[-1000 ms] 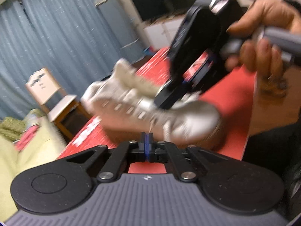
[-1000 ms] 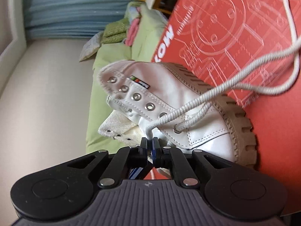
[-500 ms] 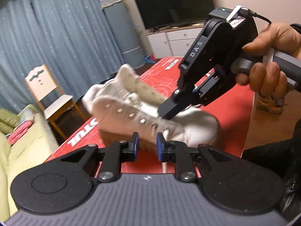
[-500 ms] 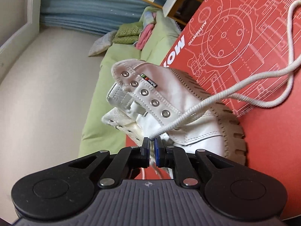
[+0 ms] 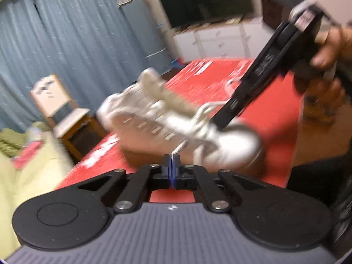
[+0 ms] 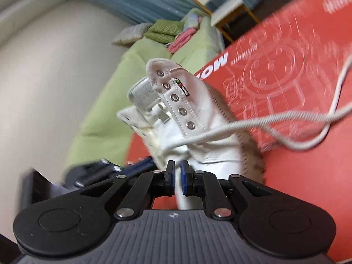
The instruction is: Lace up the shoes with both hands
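Observation:
A white high-top shoe [image 5: 167,121] with metal eyelets lies on a red board [image 5: 220,81]; it also shows in the right wrist view [image 6: 198,118]. My left gripper [image 5: 172,165] is shut on the tip of the white lace [image 5: 179,148] near the shoe's lower eyelets. My right gripper [image 6: 177,177] stands slightly open just over the toe, with nothing between its pads. From the left wrist view the right gripper [image 5: 222,124] points down onto the shoe's toe. The lace [image 6: 264,121] runs slack from the lower eyelets out over the board.
A yellow-green sofa [image 6: 123,88] with folded cloths lies beside the board. A small wooden chair [image 5: 61,110] stands before blue curtains. A TV [image 5: 204,0] on a white cabinet is at the back. The left gripper's body [image 6: 96,171] shows at the lower left of the right wrist view.
My left gripper was open half a second ago and has shut on the lace tip. My right gripper has opened slightly and let go of the lace. The shoe shifted.

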A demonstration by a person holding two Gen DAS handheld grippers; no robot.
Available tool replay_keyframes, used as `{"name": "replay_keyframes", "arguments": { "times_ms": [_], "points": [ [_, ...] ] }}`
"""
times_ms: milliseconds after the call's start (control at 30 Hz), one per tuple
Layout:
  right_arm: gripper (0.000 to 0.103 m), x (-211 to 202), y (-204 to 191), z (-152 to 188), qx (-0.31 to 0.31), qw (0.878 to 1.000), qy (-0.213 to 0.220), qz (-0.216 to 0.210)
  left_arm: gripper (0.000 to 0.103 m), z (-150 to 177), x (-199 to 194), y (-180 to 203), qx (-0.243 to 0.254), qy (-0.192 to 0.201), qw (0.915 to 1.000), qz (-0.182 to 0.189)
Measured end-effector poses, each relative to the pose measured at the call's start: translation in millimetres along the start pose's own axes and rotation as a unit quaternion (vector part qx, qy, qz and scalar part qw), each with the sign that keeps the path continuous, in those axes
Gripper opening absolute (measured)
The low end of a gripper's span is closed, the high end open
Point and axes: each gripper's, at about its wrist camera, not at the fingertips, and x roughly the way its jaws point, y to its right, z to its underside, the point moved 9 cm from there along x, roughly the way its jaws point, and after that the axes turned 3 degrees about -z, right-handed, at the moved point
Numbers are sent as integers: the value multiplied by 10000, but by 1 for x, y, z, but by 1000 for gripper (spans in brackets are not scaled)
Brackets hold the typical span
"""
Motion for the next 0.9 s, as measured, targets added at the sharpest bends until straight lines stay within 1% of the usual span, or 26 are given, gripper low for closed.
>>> {"name": "replay_keyframes", "arguments": {
  "times_ms": [67, 100, 133, 167, 200, 267, 333, 367, 433, 500, 533, 600, 633, 700, 733, 767, 833, 900],
  "points": [
    [0, -1, -5, 2, -526, 9980, 40, 351, 0, 21, -7, -21, 76, -411, 9980, -478],
    [0, -1, -7, 3, -655, 9969, 24, 426, 0, 32, -12, -32, 84, -632, 9954, -713],
    [0, -1, -9, 4, -766, 9959, 4, 489, 0, 48, -19, -47, 55, -885, 9912, -987],
    [0, 0, -12, 5, -836, 9952, -3, 517, 0, 67, -28, -65, 54, -1194, 9841, -1316],
    [0, 0, -14, 6, -910, 9944, -5, 546, 0, 85, -36, -81, 52, -1492, 9755, -1618],
    [0, -1, -17, 8, -1008, 9932, 14, 580, 0, 126, -57, -116, -62, -2080, 9535, -2181],
    [0, -1, -17, 10, -1051, 9928, 25, 574, 0, 164, -82, -146, -131, -2607, 9273, -2683],
    [0, -1, -17, 10, -1066, 9927, 30, 565, 0, 183, -94, -160, -149, -2856, 9129, -2913],
    [0, 1, -15, 9, -1071, 9927, 35, 556, 0, 214, -120, -186, -310, -3188, 8892, -3268],
    [0, -1, -16, 6, -1004, 9934, 32, 548, 0, 235, -142, -206, -486, -3345, 8725, -3528],
    [0, -2, -16, 5, -940, 9941, 40, 534, 0, 241, -149, -215, -552, -3393, 8659, -3634],
    [7, -6, -14, 2, -581, 9976, 75, 362, 0, 248, -160, -230, -592, -3496, 8531, -3828],
    [9, -13, -13, 2, -456, 9984, 105, 316, 0, 249, -161, -236, -507, -3564, 8468, -3917],
    [10, -20, -10, 1, -650, 9963, 182, 538, 0, 250, -160, -247, -312, -3624, 8405, -4014],
    [10, -24, -9, 1, -761, 9947, 220, 659, 0, 250, -156, -256, -265, -3596, 8423, -4006],
    [10, -28, -7, 1, -872, 9928, 259, 779, 0, 250, -153, -263, -239, -3549, 8462, -3968],
    [10, -35, -4, 0, -1092, 9882, 336, 1019, 0, 248, -136, -280, -150, -3397, 8583, -3842],
    [10, -38, 3, -2, -1192, 9830, 373, 1344, 0, 244, -119, -294, -29, -3276, 8688, -3714]
  ]
}}
